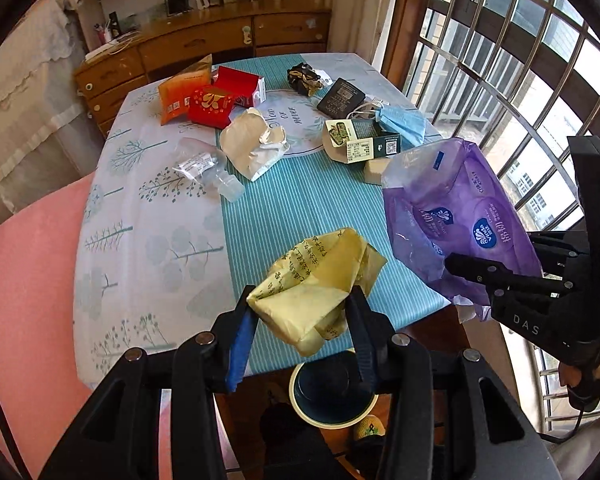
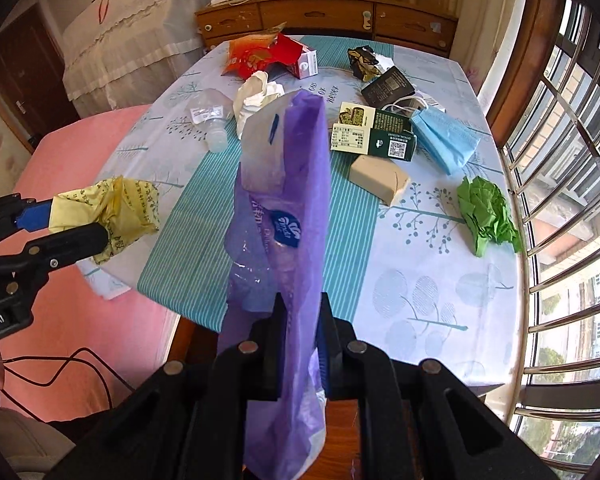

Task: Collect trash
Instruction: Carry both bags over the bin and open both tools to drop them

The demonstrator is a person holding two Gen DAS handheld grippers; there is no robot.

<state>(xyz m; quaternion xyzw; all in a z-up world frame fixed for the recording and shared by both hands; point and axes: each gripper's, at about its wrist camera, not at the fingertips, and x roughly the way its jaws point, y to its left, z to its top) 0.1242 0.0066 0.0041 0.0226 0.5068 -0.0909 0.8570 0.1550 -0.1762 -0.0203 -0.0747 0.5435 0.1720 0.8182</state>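
A crumpled yellow wrapper [image 1: 320,288] is being clamped between the jaws of the left hand-held gripper [image 1: 300,328], above the near edge of the worktop [image 1: 148,248]; only a loose bunch of paper is being pinched, so the wrapper is judged likely to slip out if the hand is swung quickly. A purple plastic bag [image 2: 288,216] is being gripped by its thin film in the nearly closed right hand-held gripper [image 2: 300,316], with most of the bag standing up ahead of the jaws and part hanging below them; it is judged that the film could be pulled through the pads, or the bag dragged across the litter remaining on the worktop. That litter is being left behind the two grippers: a white crumpled paper [image 1: 256,140], a clear bottle [image 1: 208,168], red and orange packets [image 1: 208,96], a green carton [image 2: 374,138], a blue face mask [image 2: 444,140] and a green paper wad [image 2: 488,212]. The wad is lying close to the window-side edge and could be knocked off. Open room is being offered over the bare striped cloth near the front; a blue bowl [image 1: 332,396] is sitting below the edge, and a cable [image 2: 60,372] is trailing at the left, where snagging is possible.
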